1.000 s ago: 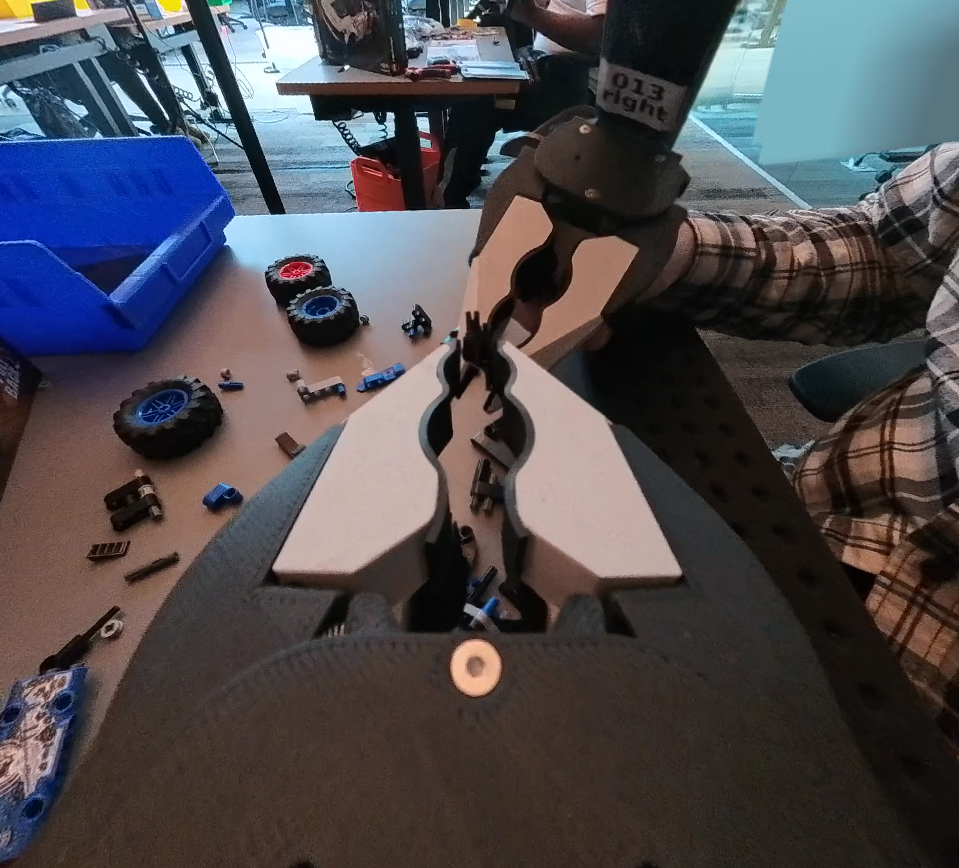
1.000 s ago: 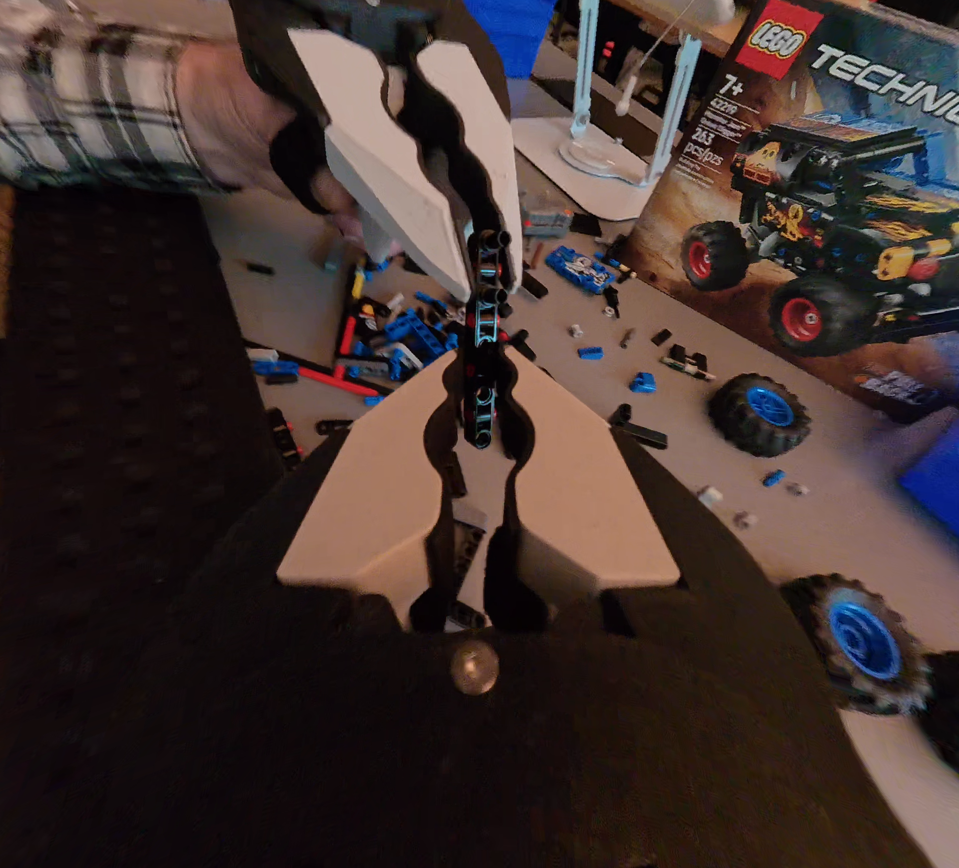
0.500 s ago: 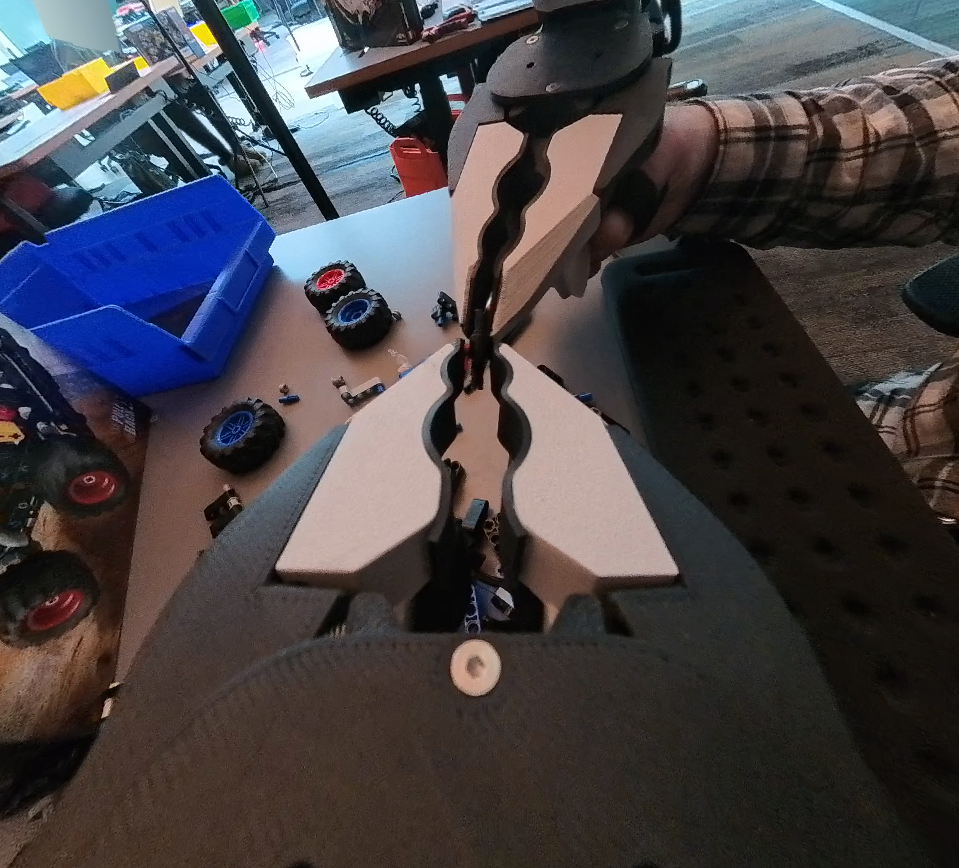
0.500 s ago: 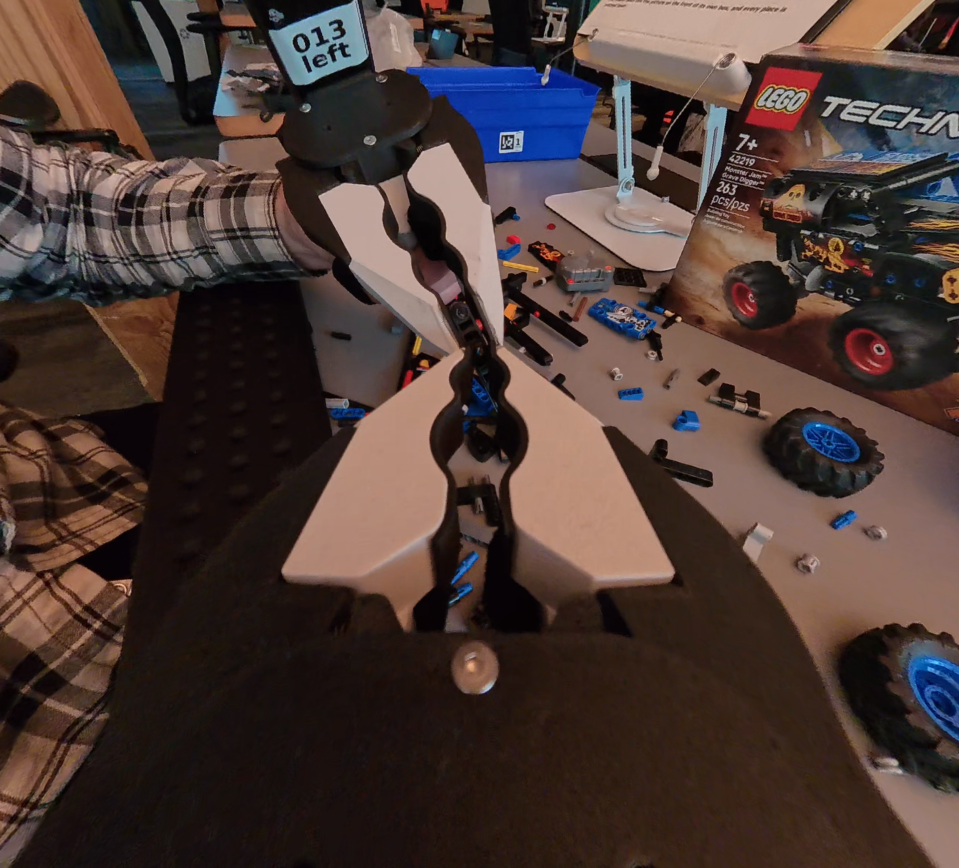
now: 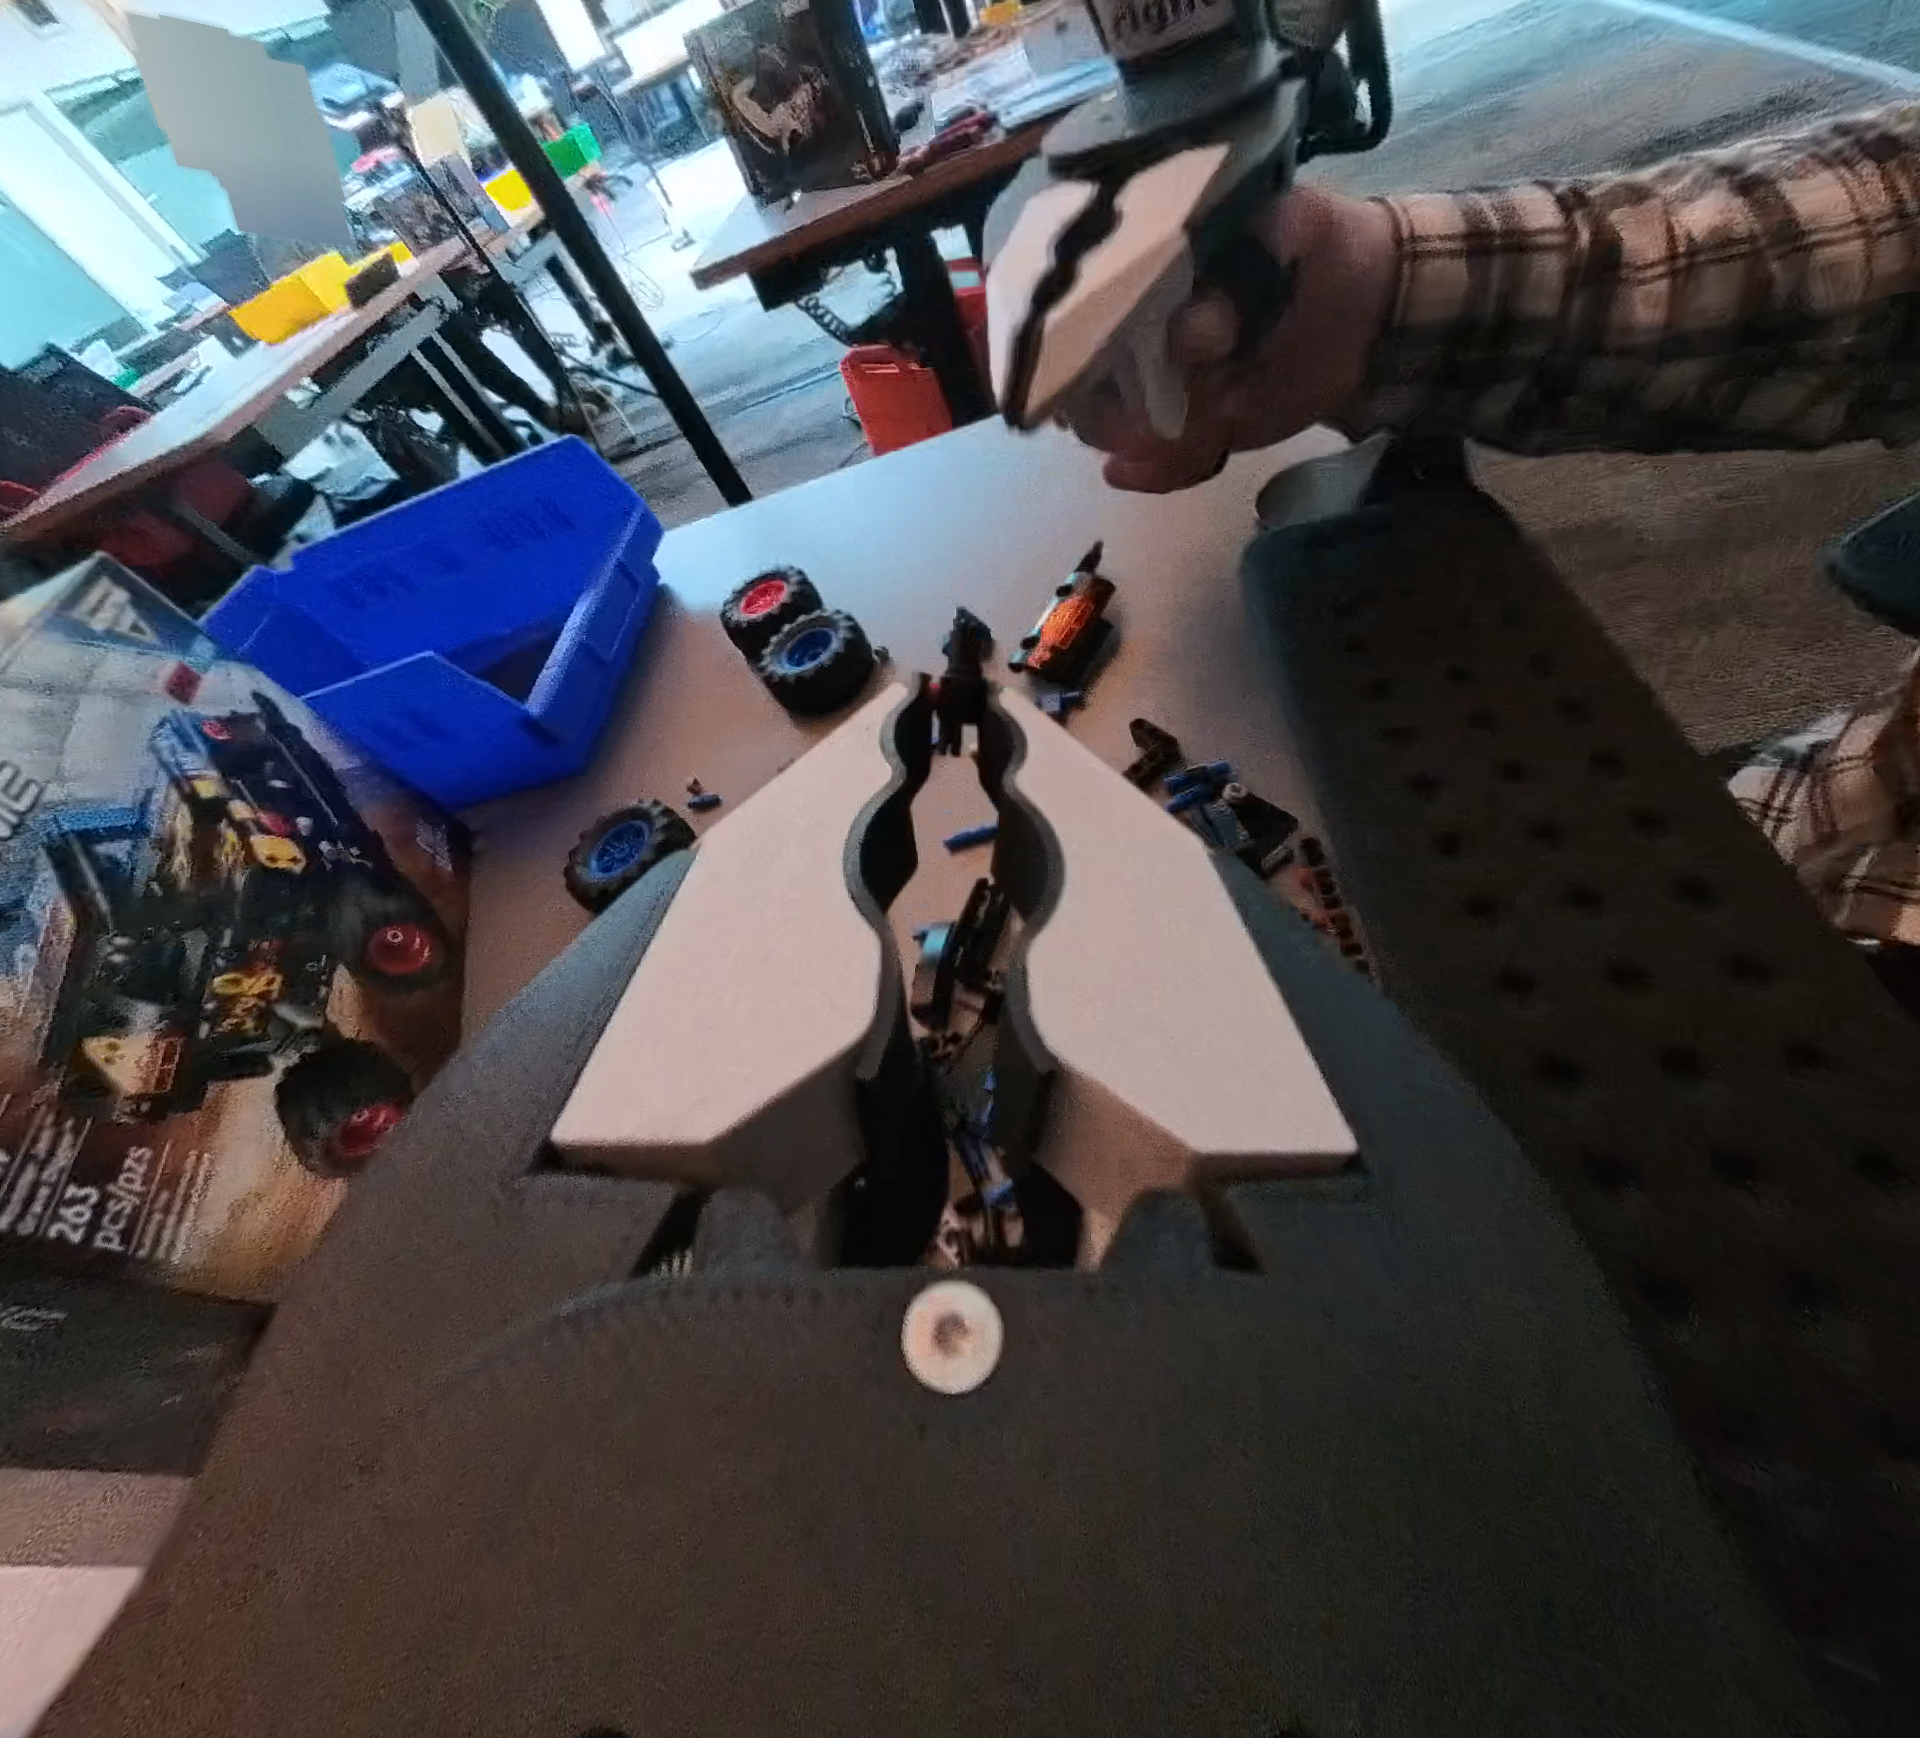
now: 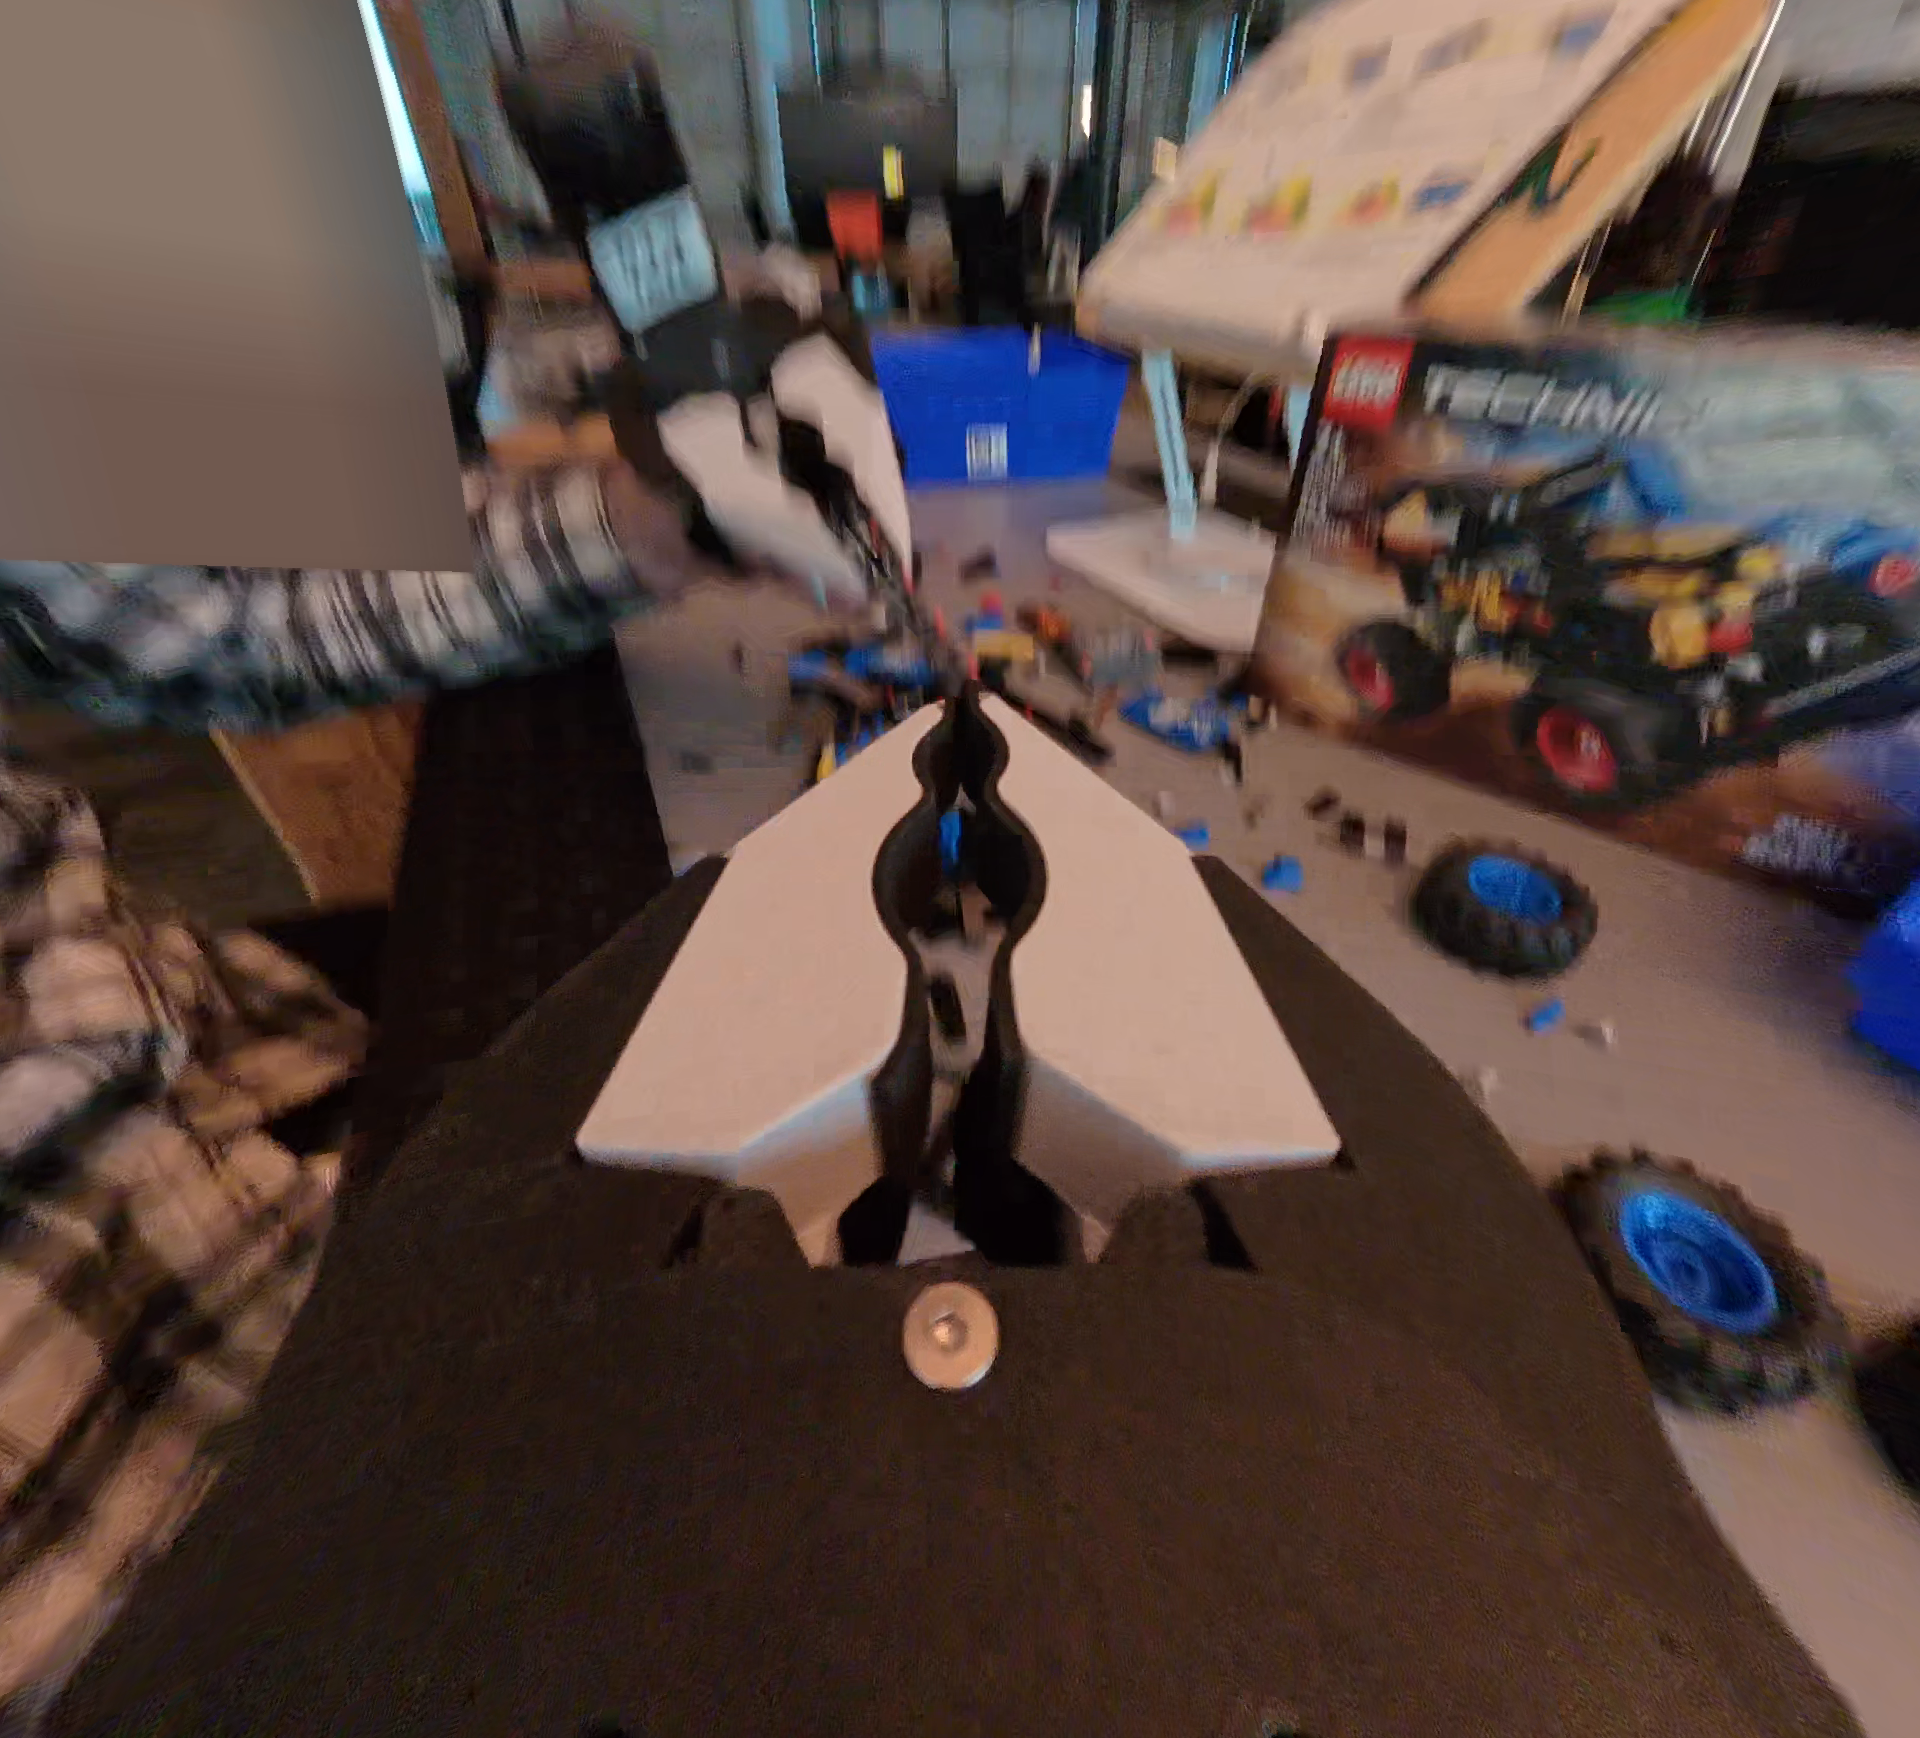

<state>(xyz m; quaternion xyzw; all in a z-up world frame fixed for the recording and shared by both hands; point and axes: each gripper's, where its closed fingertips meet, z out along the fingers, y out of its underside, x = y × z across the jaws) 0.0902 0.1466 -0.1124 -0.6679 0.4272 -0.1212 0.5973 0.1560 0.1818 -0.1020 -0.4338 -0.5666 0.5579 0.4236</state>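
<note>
Pinching a small black toy piece (image 5: 961,686) at its tips, the left claw (image 5: 958,701) hung above the bench (image 5: 935,535); beyond lay two stacked wheels (image 5: 800,634), and farther off the right claw (image 6: 964,714) was raised, closed and empty.

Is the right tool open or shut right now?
Shut: the right tool's tips meet in its own view, with no piece visibly between them.

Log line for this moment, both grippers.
left gripper: shut on black piece | right gripper: shut, above table | right wrist view: blurred
</note>
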